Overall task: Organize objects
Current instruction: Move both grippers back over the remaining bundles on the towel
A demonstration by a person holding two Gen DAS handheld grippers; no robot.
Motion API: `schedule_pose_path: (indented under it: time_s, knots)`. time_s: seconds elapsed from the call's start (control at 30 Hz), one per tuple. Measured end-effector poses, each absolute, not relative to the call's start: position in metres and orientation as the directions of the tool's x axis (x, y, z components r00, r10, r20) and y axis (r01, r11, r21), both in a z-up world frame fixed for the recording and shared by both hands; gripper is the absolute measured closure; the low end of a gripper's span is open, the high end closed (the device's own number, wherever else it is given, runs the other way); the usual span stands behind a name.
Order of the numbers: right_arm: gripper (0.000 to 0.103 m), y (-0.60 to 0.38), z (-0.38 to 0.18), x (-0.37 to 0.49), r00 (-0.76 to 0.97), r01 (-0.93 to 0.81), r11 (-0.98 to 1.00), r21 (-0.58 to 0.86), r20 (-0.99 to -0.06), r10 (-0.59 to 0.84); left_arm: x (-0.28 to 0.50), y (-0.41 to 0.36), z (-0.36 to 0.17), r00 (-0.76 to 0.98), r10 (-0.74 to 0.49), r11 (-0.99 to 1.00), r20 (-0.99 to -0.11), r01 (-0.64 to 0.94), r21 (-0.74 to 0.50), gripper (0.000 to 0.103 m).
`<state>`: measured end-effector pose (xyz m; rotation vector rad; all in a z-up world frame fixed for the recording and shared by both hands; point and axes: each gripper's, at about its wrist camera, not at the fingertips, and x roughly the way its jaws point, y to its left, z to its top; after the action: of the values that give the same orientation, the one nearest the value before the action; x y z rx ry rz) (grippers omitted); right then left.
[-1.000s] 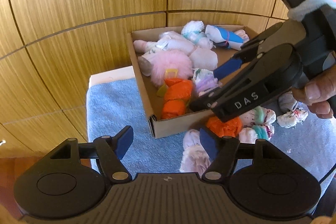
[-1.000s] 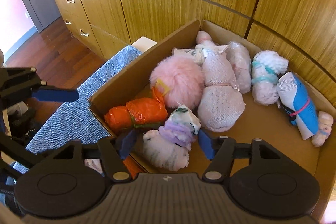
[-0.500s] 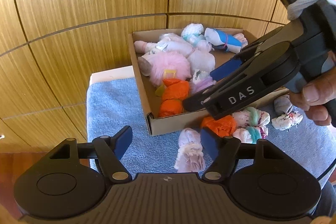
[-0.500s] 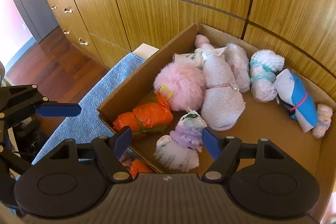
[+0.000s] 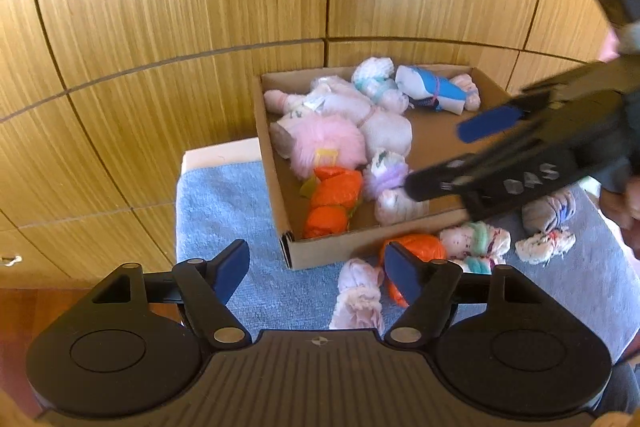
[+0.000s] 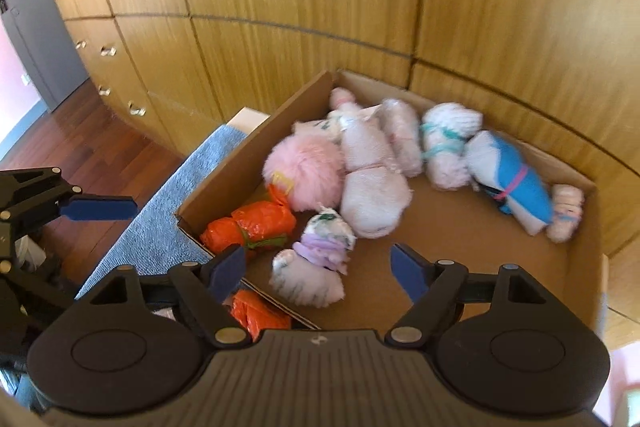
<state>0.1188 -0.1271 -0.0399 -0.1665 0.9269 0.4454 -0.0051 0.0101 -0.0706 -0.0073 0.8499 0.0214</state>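
1. Over the blue towel (image 5: 224, 203) on the worktop, the left tongs (image 5: 316, 273) are opening with nothing between them; a pale pink bundle (image 5: 358, 291) and an orange bundle (image 5: 416, 247) lie just beyond the tips.
2. Above the box (image 6: 248, 163), the right tongs (image 6: 318, 269) are opening too; a lilac-banded bundle (image 6: 316, 263) sits between the blue pads, which do not press on it.
3. Loose bundles outside the box look like soft, light, rolled cloth tied with bands. They should squash under a grip, so the banded middle is probably the firmest hold.
4. The orange ones look like crinkled plastic and may slip.
5. The box holds a pink pompom (image 6: 306, 165), an orange roll (image 6: 252, 225), several white rolls, a blue-and-white roll (image 6: 516, 187) and the lilac bundle. Its right half of the floor is bare.
6. Four or five bundles remain on the towel, near the box's front wall.
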Motion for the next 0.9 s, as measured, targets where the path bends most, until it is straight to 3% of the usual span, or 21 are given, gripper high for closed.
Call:
schedule_pose_path:
  time_s: [0.23, 0.67, 0.9]
  knots:
    - [0.016, -0.154, -0.030, 0.090, 0.594, -0.325, 0.944, 0.062, -0.763, 0.255, -0.002, -0.004, -0.059, 0.677, 0.015, 0.999, -0.735, -0.041, -0.018, 0.019]
    - [0.011, -0.199, -0.024, 0.039, 0.693, -0.205, 0.974, 0.095, -0.689, 0.213, -0.007, -0.029, -0.043, 0.707, 0.024, 0.999, -0.707, -0.049, -0.016, 0.013]
    - [0.009, -0.234, -0.055, -0.017, 0.746, -0.118, 0.987, 0.111, -0.646, 0.162, -0.041, -0.019, -0.061, 0.782, 0.043, 0.997, -0.622, -0.069, -0.018, 0.005]
